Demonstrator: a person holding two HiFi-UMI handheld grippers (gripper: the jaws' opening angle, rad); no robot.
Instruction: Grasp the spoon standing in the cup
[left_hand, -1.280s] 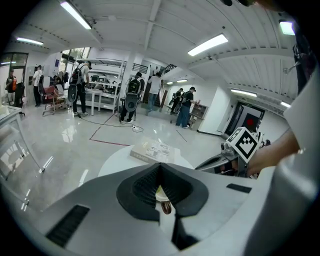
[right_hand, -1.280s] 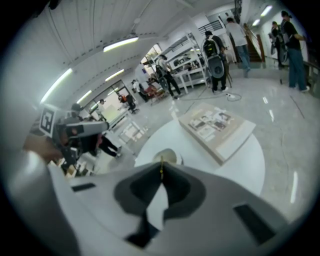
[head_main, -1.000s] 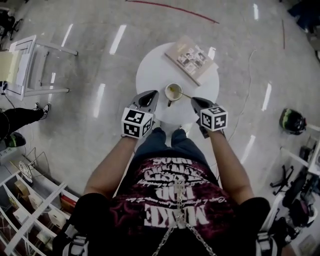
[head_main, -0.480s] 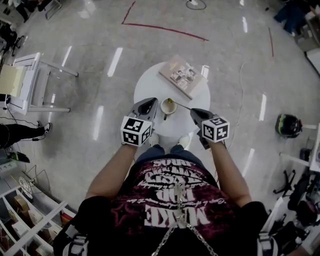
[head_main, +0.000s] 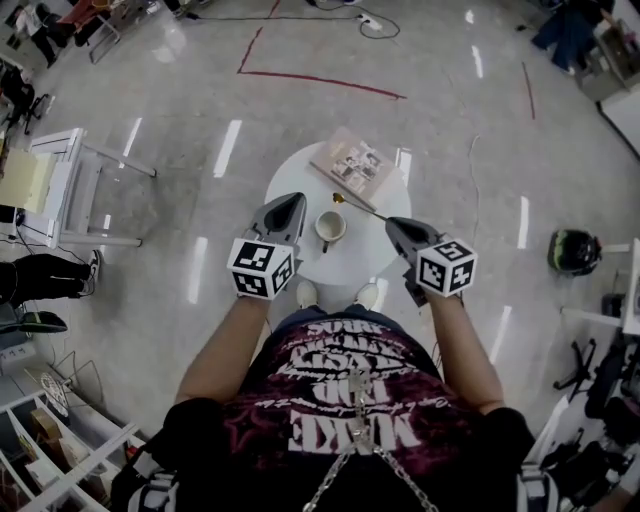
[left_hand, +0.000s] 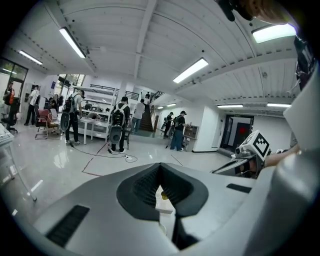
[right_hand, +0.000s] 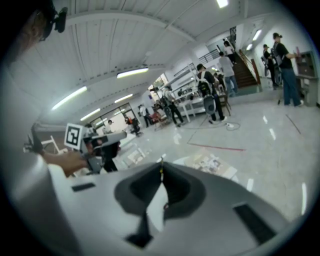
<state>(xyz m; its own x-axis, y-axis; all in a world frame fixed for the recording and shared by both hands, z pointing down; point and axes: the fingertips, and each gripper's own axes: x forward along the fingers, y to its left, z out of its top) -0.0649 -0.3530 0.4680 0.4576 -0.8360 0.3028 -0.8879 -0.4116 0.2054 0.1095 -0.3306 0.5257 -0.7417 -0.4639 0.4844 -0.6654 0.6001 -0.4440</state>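
A white cup (head_main: 330, 228) stands on the round white table (head_main: 300, 165) in the head view. The gold spoon (head_main: 358, 207) hangs above the table, its bowl just beyond the cup's rim and its handle running right into my right gripper (head_main: 390, 222). That gripper is shut on the handle, which shows as a thin gold line between the jaw tips (right_hand: 161, 172) in the right gripper view. My left gripper (head_main: 293, 201) hovers left of the cup, shut with nothing in it; its jaw tips meet (left_hand: 160, 167) in the left gripper view.
A book (head_main: 355, 162) lies on the far side of the table. A white frame stand (head_main: 70, 160) is on the floor at the left, a helmet (head_main: 572, 250) at the right, red tape lines (head_main: 320, 80) beyond. Several people stand in the background.
The spoon has come up out of the cup in the right gripper and its bowl now hangs past the rim. Both grippers have spread slightly apart.
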